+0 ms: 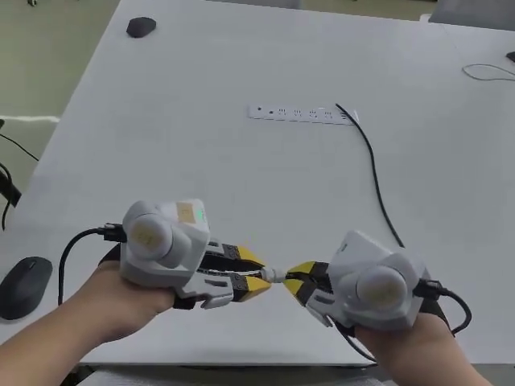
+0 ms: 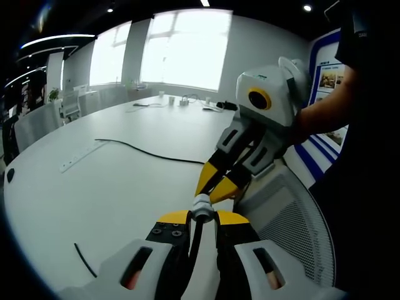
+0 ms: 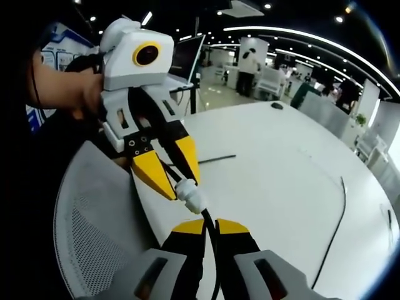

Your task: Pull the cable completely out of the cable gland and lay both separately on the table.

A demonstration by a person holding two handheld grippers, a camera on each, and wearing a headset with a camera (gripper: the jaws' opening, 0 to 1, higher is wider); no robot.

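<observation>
I risk the thin cable slipping: right gripper clamps it, left gripper pinches the cable gland.

From the headset I look down over the near table edge at the left gripper and right gripper. Their cameras face each other at close range, sharing the cable gland and cable between the fingers.

left hand-held gripper: white, green patch | right hand-held gripper: white | both yellow-tipped
</observation>
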